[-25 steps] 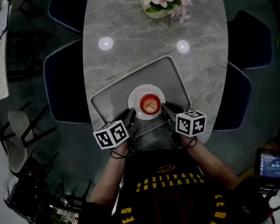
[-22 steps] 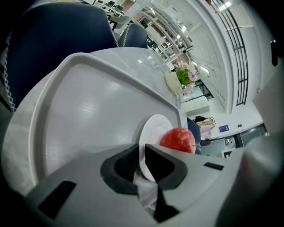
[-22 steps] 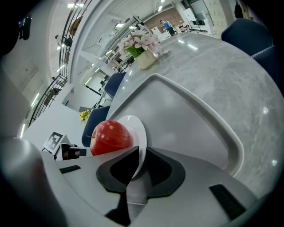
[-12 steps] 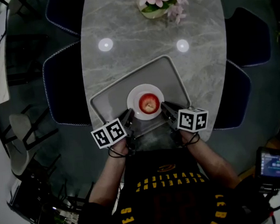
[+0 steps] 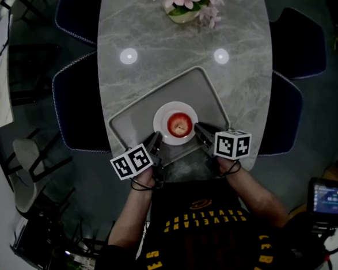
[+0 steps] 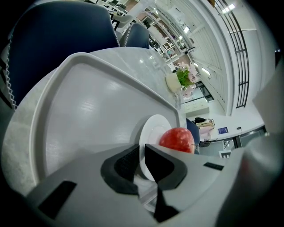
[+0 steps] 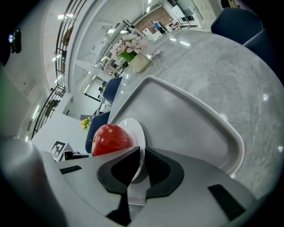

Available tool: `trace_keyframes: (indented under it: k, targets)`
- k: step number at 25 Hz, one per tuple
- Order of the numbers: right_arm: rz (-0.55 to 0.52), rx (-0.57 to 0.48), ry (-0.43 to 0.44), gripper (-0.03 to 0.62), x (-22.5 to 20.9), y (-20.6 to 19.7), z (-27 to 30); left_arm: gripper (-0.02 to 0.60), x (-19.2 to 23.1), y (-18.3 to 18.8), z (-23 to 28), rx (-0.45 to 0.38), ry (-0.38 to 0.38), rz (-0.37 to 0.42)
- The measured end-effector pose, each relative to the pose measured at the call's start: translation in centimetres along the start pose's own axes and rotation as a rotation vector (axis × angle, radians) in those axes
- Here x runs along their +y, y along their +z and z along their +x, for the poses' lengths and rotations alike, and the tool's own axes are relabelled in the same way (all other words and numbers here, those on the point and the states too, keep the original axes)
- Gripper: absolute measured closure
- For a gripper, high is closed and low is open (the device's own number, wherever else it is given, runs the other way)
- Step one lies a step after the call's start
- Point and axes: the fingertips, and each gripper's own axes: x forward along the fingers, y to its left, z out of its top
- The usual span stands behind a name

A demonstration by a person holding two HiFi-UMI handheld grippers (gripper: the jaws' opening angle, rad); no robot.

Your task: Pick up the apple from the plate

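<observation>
A red apple (image 5: 180, 125) sits on a small white plate (image 5: 163, 116) in the near part of a grey tray (image 5: 203, 91). My left gripper (image 5: 156, 139) is at the plate's near-left rim and my right gripper (image 5: 198, 129) at its near-right rim. In the left gripper view the jaws (image 6: 143, 156) are shut on the plate's edge (image 6: 153, 128), with the apple (image 6: 177, 139) just beyond them. The right gripper view shows the same: the jaws (image 7: 141, 162) pinch the plate's rim (image 7: 135, 128) beside the apple (image 7: 111, 138). Neither gripper touches the apple.
The tray lies on an oval grey marble table (image 5: 150, 34) near its front edge. A vase of pink flowers (image 5: 188, 0) stands at the far end. Dark blue chairs (image 5: 77, 97) (image 5: 301, 41) flank the table. A small lit screen (image 5: 332, 198) is at the lower right.
Almost nothing: both grippers have shifted by a few pixels and stay at the plate's rim. The apple and plate have not visibly moved.
</observation>
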Motion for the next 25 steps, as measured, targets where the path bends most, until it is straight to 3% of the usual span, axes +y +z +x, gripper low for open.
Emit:
trace_keyframes:
  k: [11, 25]
  targets:
    - [0.018, -0.041, -0.005, 0.551, -0.7, 0.0, -0.9, 0.541, -0.9, -0.1, 0.6, 0.016, -0.019, 0.04]
    - [0.08, -0.164, -0.02, 0.553, -1.7, -1.8, -4.8, 0.543, -3.2, -2.8, 0.5, 0.096, -0.075, 0.154]
